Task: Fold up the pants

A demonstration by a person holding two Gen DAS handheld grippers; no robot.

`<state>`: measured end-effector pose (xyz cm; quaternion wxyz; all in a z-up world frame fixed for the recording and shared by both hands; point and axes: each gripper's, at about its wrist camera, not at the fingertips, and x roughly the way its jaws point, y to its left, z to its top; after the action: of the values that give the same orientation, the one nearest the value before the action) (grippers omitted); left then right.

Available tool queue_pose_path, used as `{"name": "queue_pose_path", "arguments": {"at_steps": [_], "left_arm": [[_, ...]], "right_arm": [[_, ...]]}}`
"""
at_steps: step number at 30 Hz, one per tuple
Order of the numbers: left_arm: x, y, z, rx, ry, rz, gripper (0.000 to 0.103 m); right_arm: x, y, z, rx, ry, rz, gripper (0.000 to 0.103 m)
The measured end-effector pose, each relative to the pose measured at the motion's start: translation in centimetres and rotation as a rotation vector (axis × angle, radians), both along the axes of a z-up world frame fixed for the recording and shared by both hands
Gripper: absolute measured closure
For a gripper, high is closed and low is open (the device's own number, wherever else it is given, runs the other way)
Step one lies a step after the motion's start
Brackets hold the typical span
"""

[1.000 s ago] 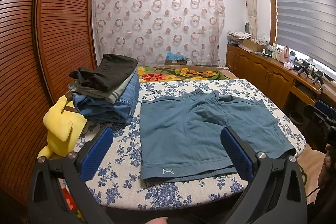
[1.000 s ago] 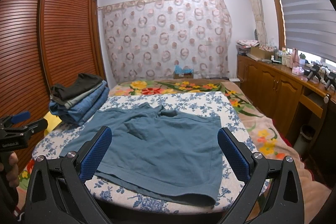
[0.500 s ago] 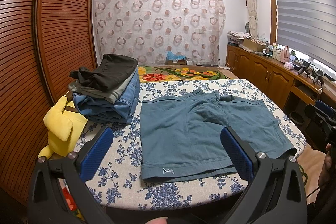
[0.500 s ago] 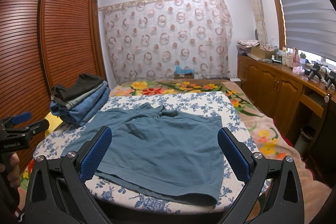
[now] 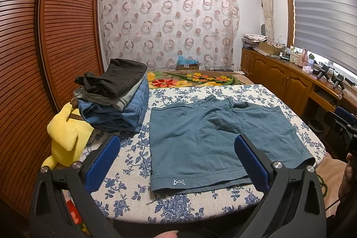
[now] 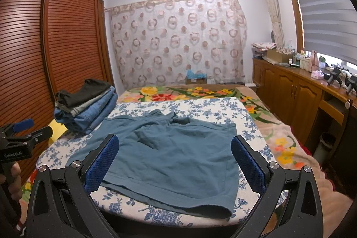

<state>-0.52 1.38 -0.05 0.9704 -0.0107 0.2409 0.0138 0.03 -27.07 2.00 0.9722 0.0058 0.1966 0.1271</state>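
Hovering above the near edge of the table with jaws spread wide and nothing between them: left gripper [image 5: 176, 162], blue pads apart over the near hem of the teal shorts [image 5: 214, 139]. Likewise gaping and empty, right gripper [image 6: 175, 162], raised over the same near hem from the other side. Lying flat and unfolded on the blue floral tablecloth [image 5: 133, 162], legs toward the cameras, waistband at the far side with a slight rumple near the middle, small white logo at the near left corner. Stacked just left of the shorts, a pile of folded clothes [image 5: 116, 102]: denim below, grey between, dark garment on top. Slumped off the table's left edge beside that pile, a yellow plush toy [image 5: 64, 137]. Beyond, a flowered blanket [image 5: 191, 79], a circle-patterned curtain [image 5: 169, 23], slatted wooden wardrobe doors [image 5: 67, 26] at left.
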Motion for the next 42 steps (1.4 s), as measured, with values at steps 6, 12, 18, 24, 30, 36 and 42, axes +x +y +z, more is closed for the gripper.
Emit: {"name": "queue_pose_path", "arguments": {"at_steps": [6,12,18,24,30,36,42], "left_arm": [[0.0,0.1,0.0,0.003,-0.003,-0.002,0.000],[-0.1,0.1,0.1,0.003,0.000,-0.001,0.000],[-0.2,0.0,0.2,0.003,-0.005,0.000,0.000],[-0.2,0.0,0.3,0.004,-0.004,-0.001,0.000],[0.1,0.2,0.0,0.000,0.019,-0.007,0.000],[1.3,0.2,-1.9,0.003,0.076,-0.012,0.000],[2.2,1.0,-3.8,-0.008,0.121,-0.003,0.000]], "right_arm": [[0.0,0.0,0.0,0.001,0.000,0.000,0.000],[0.0,0.0,0.0,0.002,-0.002,0.001,0.000],[0.0,0.0,0.1,0.001,-0.003,0.001,0.000],[-0.1,0.1,0.2,0.001,-0.005,0.002,0.000],[0.0,0.1,0.2,-0.003,0.001,0.005,0.000],[0.7,-0.2,-0.1,0.002,0.042,0.023,0.000],[1.3,-0.9,-1.3,-0.013,0.065,0.021,0.000]]}}
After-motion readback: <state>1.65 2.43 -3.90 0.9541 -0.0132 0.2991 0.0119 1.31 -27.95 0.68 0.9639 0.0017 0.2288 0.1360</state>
